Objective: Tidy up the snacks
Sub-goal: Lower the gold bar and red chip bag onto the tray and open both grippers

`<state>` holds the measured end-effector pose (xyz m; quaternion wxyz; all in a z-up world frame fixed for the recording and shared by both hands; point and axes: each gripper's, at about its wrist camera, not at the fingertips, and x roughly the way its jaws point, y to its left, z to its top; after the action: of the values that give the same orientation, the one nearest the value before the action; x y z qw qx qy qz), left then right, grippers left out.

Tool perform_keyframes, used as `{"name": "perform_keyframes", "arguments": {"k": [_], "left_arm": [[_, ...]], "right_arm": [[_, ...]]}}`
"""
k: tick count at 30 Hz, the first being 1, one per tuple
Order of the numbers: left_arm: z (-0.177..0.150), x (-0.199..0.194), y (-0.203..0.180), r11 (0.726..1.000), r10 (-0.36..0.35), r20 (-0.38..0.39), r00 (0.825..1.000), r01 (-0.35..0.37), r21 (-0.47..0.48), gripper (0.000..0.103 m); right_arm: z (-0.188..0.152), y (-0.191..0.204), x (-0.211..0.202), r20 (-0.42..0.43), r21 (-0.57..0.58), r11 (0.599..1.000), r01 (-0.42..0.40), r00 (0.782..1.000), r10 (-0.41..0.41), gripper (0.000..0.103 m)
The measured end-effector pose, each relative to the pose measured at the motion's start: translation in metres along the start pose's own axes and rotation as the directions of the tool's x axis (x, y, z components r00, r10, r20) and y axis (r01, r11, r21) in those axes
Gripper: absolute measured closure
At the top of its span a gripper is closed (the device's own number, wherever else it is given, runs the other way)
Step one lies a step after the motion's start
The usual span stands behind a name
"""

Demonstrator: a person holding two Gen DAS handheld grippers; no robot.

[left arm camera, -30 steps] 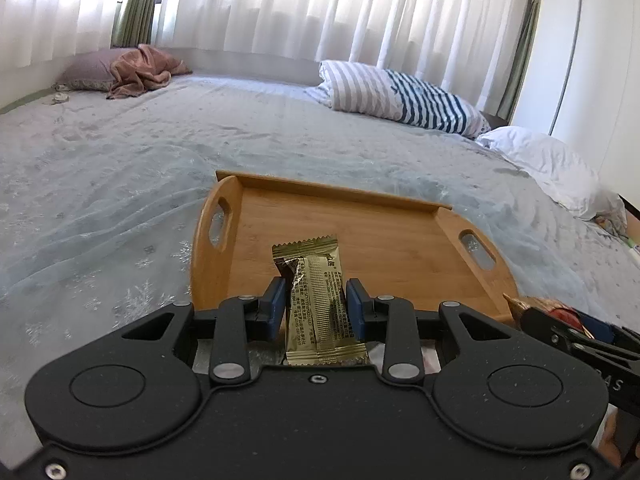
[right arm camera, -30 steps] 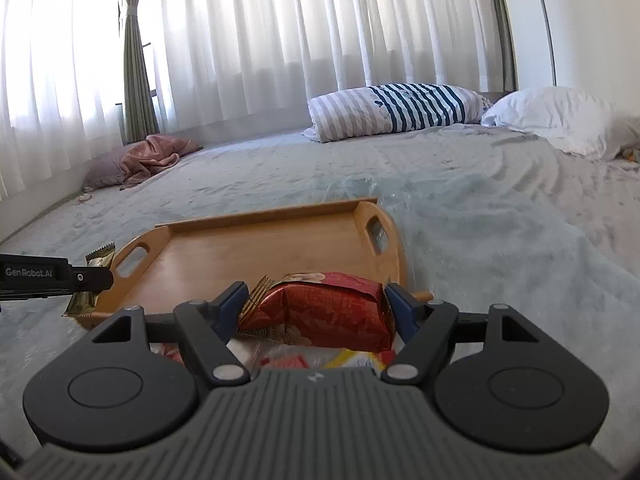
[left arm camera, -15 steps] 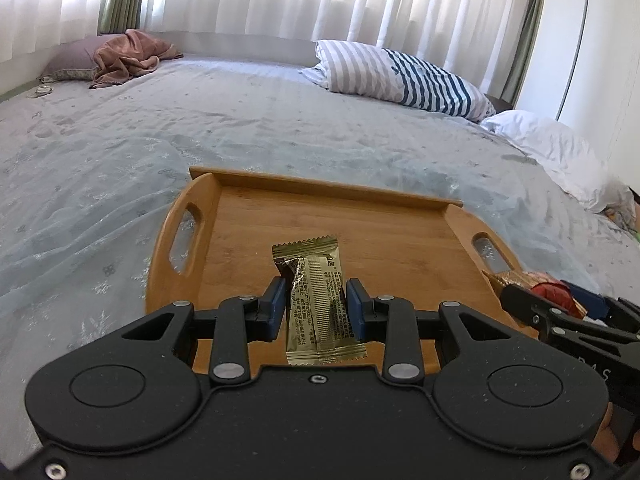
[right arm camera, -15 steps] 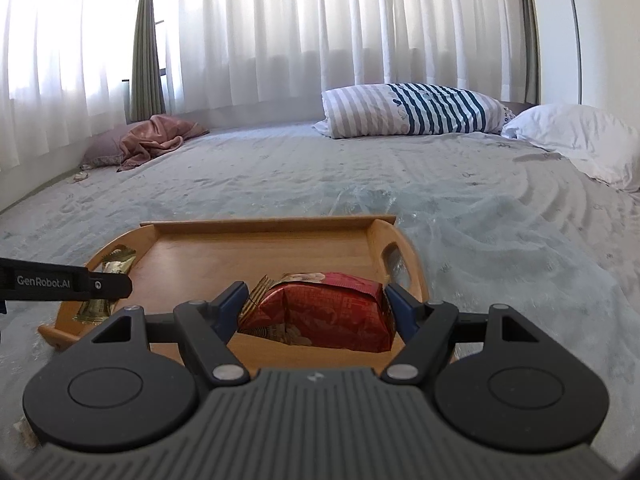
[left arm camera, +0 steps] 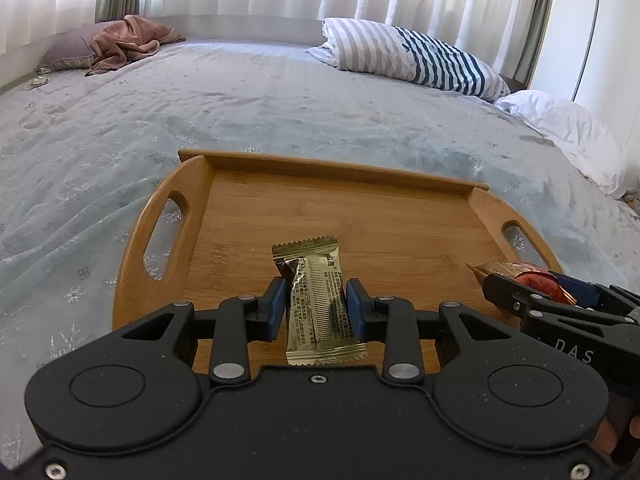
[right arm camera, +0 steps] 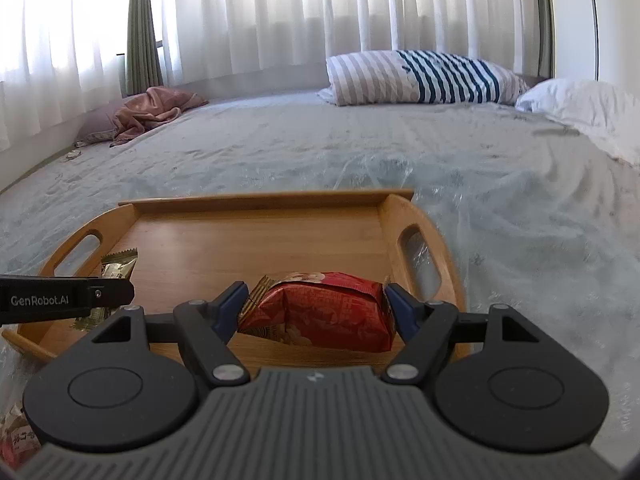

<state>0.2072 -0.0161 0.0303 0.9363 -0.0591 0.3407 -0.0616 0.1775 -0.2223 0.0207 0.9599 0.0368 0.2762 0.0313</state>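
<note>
A wooden tray point(left arm camera: 400, 208) with two handle slots lies on the bed; it also shows in the right wrist view point(right arm camera: 256, 240). My left gripper point(left arm camera: 316, 306) is shut on a gold snack packet point(left arm camera: 316, 300) and holds it over the tray's near left part. My right gripper point(right arm camera: 316, 304) is shut on a red snack packet point(right arm camera: 320, 310) over the tray's near right part. The red packet point(left arm camera: 532, 278) shows at the right of the left wrist view. The gold packet point(right arm camera: 116, 268) shows at the left of the right wrist view.
The bed has a pale blue cover point(left arm camera: 280, 92). A striped pillow point(left arm camera: 412, 56) and a white pillow point(left arm camera: 568, 132) lie at the far right. A pink cloth point(left arm camera: 128, 40) lies on a pillow at the far left. More snack packets point(right arm camera: 16, 436) lie at the lower left.
Both grippers have moved forward with their packets, from the tray's near edge to over its floor. Both jaws have stayed shut on the packets.
</note>
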Motion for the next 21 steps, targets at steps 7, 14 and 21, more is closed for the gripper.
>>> {"name": "perform_keyframes", "arguments": {"k": [7,14,21], "left_arm": [[-0.004,0.01,-0.004,0.999,0.018,-0.021,1.0,-0.018,0.029,0.072],[-0.006,0.014,-0.004,0.999,0.028,-0.033,0.999,-0.027,0.045,0.072],[-0.006,0.015,-0.005,0.998,0.034,-0.031,0.999,-0.032,0.061,0.072]], "right_arm": [[-0.003,-0.001,0.008,-0.018,0.002,1.0,0.008,1.0,-0.008,0.028],[-0.006,0.002,0.008,-0.015,-0.014,1.0,0.008,1.0,-0.008,0.027],[-0.006,0.004,0.01,-0.023,-0.026,1.0,0.006,1.0,-0.007,0.027]]}}
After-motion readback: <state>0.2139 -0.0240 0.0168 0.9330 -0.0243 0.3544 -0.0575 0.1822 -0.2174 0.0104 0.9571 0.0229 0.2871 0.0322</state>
